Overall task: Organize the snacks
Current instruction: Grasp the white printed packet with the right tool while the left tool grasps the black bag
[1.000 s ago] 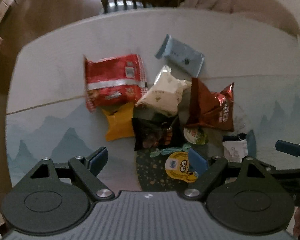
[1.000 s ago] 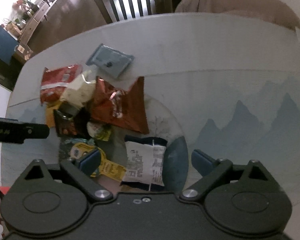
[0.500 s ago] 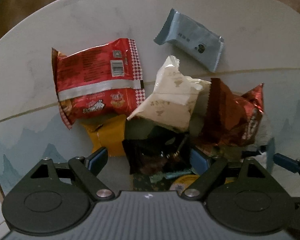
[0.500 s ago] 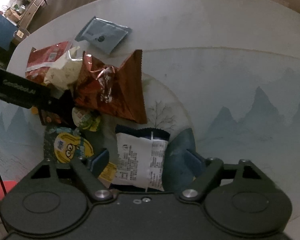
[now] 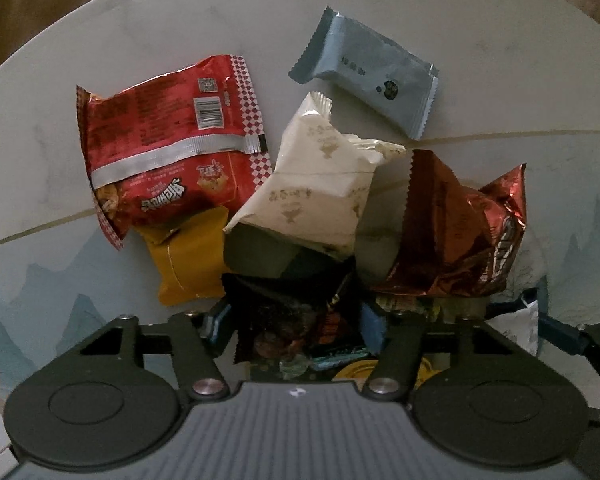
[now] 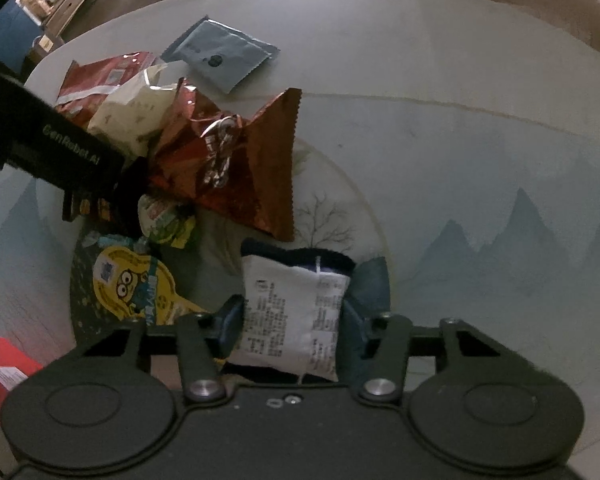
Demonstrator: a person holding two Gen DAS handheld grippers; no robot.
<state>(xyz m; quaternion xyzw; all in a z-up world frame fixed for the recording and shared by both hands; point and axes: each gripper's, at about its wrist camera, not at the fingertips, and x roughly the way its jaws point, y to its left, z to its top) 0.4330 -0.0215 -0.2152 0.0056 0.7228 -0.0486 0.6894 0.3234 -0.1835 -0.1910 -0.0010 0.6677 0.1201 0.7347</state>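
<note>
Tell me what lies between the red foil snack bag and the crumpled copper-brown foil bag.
A cream printed packet, leaning across the gap; the left wrist view shows it best.

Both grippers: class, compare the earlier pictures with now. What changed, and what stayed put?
Both came down onto the pile, jaws closing: the left gripper around the dark snack packet, the right gripper around the white-labelled packet. The red bag, blue-grey packet and cream packet stayed.

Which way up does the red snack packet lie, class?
Back side up: the red snack packet lies flat on the table, its barcode and silver back seam showing.
</note>
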